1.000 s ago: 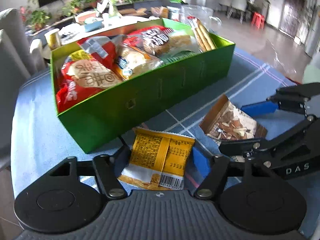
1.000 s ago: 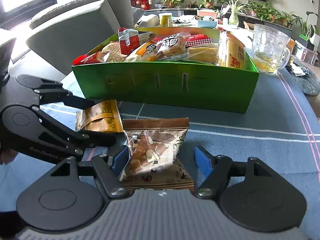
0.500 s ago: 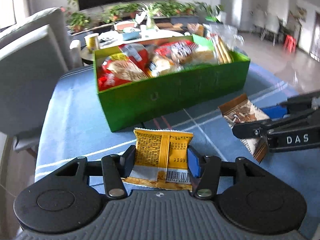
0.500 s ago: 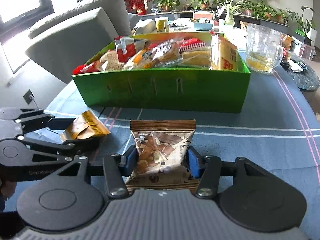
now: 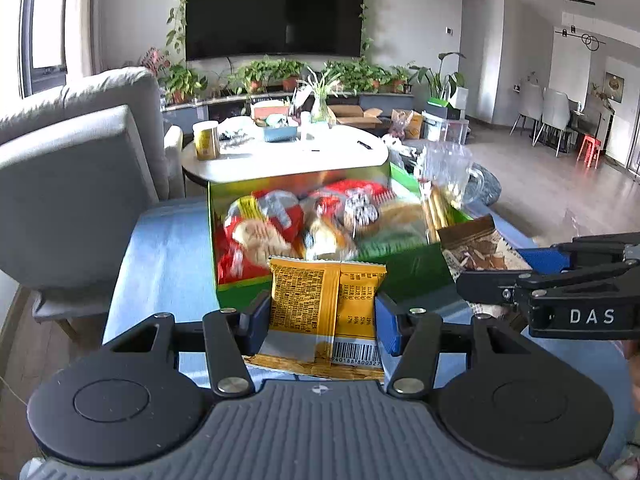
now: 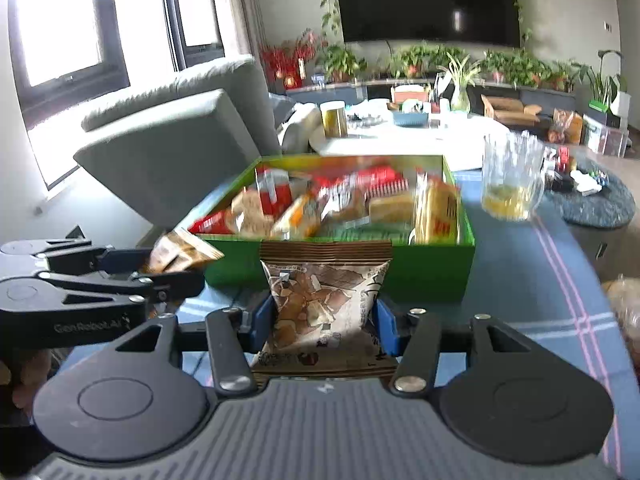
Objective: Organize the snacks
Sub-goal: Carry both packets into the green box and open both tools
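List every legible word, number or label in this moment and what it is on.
"DAS": side of the right gripper.
"GenRobot.AI": side of the left gripper.
"940188 800327": barcode digits, partly cut off, on the yellow snack packet.
Other packet print and the green box snacks: too blurred.

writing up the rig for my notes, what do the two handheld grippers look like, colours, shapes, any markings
Both are matte black. The left gripper and right gripper each have blue pads on the fingers, black link bars with silver pivot screws, two round black discs, and a ribbed grey body nearest the camera. From the side, the right gripper reads "DAS" in white; the left carries faint grey lettering, too blurred to read surely. No cables or sleeves show.
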